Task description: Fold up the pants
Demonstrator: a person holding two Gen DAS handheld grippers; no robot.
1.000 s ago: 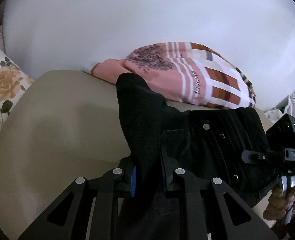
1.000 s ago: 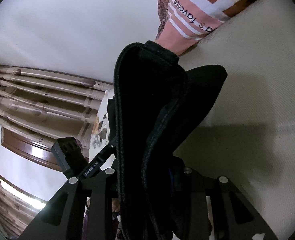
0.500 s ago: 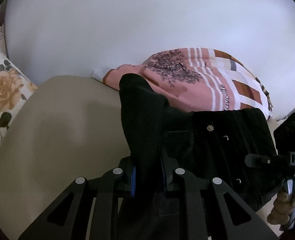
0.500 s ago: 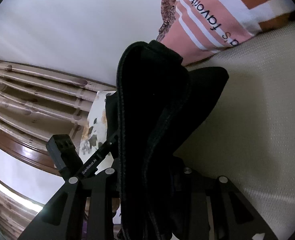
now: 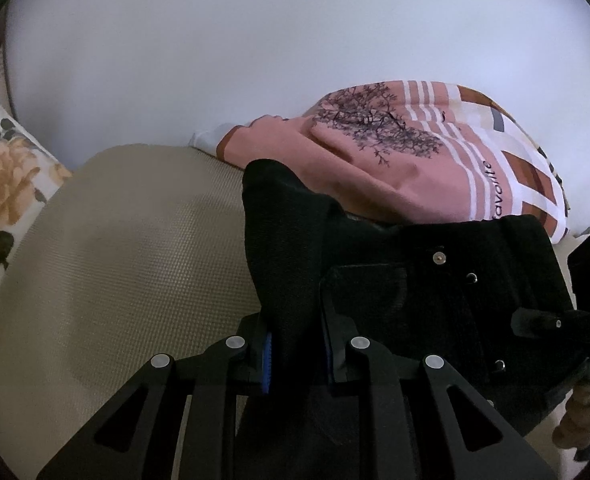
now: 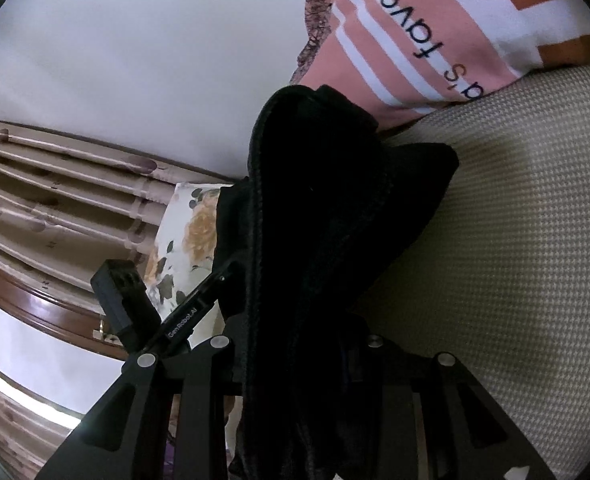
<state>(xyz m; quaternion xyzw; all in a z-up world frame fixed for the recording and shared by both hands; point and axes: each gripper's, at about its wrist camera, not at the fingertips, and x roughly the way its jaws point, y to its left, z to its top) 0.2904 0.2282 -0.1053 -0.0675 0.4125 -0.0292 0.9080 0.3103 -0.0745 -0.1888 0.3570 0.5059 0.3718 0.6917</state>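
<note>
The black pants (image 5: 435,280) hang stretched between both grippers above a beige woven bed surface (image 5: 127,248). In the left wrist view my left gripper (image 5: 295,344) is shut on a bunched fold of the black cloth, which rises between its blue-padded fingers. Small metal studs show on the spread part to the right, where the other gripper's body (image 5: 555,322) holds the far end. In the right wrist view my right gripper (image 6: 295,360) is shut on a thick roll of the pants (image 6: 327,200); the cloth hides its pads.
A pink, white-striped and brown patterned quilt (image 5: 415,152) lies bunched at the back against the white wall. A floral pillow (image 5: 3,184) sits at the far left. Curtains and a wooden frame (image 6: 55,208) show left in the right wrist view. A hand (image 5: 583,420) grips the other tool.
Both grippers have carried the pants toward the patterned quilt, which now looks larger and nearer in both views. Both grips on the cloth are unchanged.
</note>
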